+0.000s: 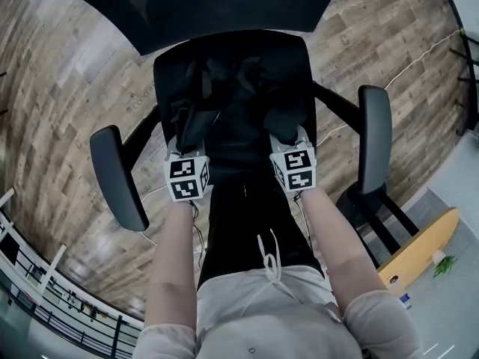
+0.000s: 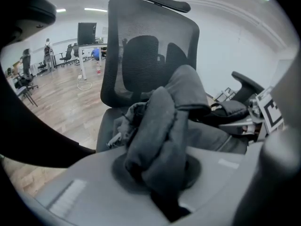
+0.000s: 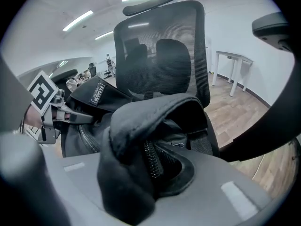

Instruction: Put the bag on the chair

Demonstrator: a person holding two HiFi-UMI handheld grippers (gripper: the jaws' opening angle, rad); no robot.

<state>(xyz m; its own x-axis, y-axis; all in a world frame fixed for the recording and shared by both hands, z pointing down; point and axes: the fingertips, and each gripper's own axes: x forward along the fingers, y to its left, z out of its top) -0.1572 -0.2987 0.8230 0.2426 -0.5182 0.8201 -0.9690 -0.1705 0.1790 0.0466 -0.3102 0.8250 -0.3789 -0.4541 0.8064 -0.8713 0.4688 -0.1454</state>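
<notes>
A black fabric bag [image 1: 238,99] lies bunched over the seat of a black office chair [image 1: 171,60]; I cannot tell whether it rests on the seat. My left gripper [image 1: 196,132] is shut on a fold of the bag's left side [image 2: 164,121]. My right gripper [image 1: 286,128] is shut on the right side, by the zipper [image 3: 151,160]. In the left gripper view the left gripper [image 2: 162,175] clamps a thick dark fold, with the mesh backrest [image 2: 150,55] behind. In the right gripper view the right gripper [image 3: 143,178] pinches the bag's edge [image 3: 141,126].
The chair's armrests [image 1: 116,176] [image 1: 374,137] flank the seat. A wood floor [image 1: 60,103] lies all round, with a white cable [image 1: 408,66]. A wooden board [image 1: 419,249] lies at lower right, a railing [image 1: 45,290] at lower left. A desk [image 3: 233,60] stands behind.
</notes>
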